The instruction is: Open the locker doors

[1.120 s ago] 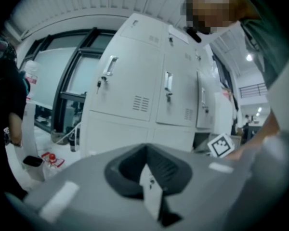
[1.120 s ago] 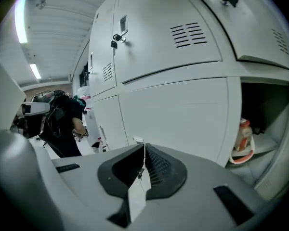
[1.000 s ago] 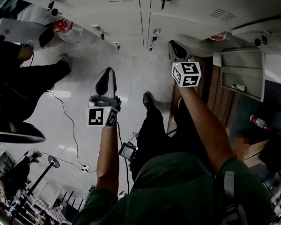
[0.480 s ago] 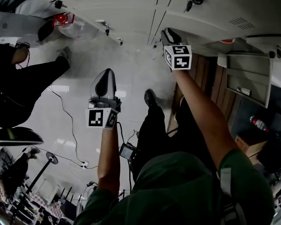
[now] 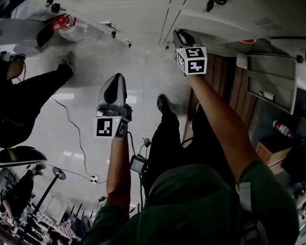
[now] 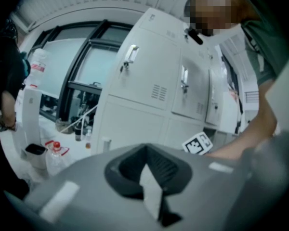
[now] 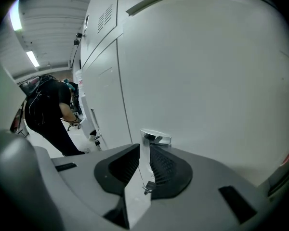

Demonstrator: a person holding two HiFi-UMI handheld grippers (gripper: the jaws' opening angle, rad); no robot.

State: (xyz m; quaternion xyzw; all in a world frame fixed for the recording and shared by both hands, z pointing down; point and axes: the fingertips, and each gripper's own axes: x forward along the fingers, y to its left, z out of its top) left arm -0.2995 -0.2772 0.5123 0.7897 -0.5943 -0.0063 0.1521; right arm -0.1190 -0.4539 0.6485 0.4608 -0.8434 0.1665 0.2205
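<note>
Pale grey sheet-metal locker doors (image 5: 143, 6) fill the top of the head view, smooth and flat, some with louvred vent slots and small bright handles. The right gripper (image 7: 144, 149), a rounded grey plastic shell with dark ribbed pads, is held up against one closed door (image 7: 207, 81). Its jaws have just been opening and stand slightly parted, with that door's shiny chrome handle (image 7: 155, 138) in the narrow gap between them, not visibly clamped. The left gripper (image 6: 145, 150) hovers nearer the person, apart from the lockers and over glossy pale floor tiles (image 5: 86, 80). Its ribbed pads are clenched tip to tip on nothing. Each gripper carries a white cube (image 5: 192, 60) printed with black square markers, sitting just above the person's bare forearm.
</note>
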